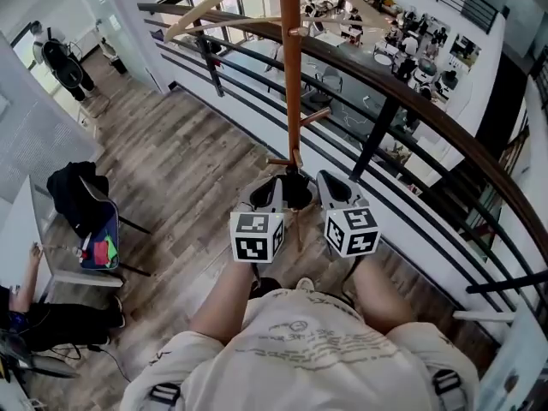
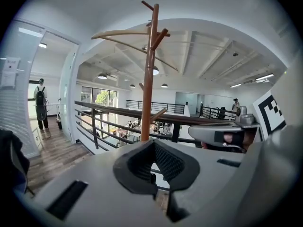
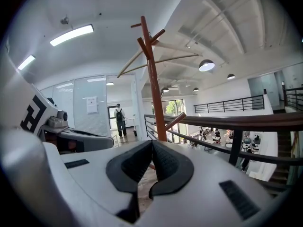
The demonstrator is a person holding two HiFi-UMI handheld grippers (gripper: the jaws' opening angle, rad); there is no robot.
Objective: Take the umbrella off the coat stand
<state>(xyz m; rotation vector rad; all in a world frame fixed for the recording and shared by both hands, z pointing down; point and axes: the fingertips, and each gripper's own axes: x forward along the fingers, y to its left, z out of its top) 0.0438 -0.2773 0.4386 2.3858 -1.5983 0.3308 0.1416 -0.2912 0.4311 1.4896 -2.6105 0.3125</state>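
Wooden floor (image 1: 171, 161) runs along a dark railing (image 1: 411, 101) above an open hall. The coat stand (image 1: 293, 75) rises by the railing, just ahead of both tools. Left tool (image 1: 272, 188) and right tool (image 1: 336, 187) are each pressed together, pinching nothing.

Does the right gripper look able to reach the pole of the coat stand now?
Probably yes: the pole stands just ahead of the right gripper, with nothing between them, and the railing is behind it. The jaws are shut, so they must open first.
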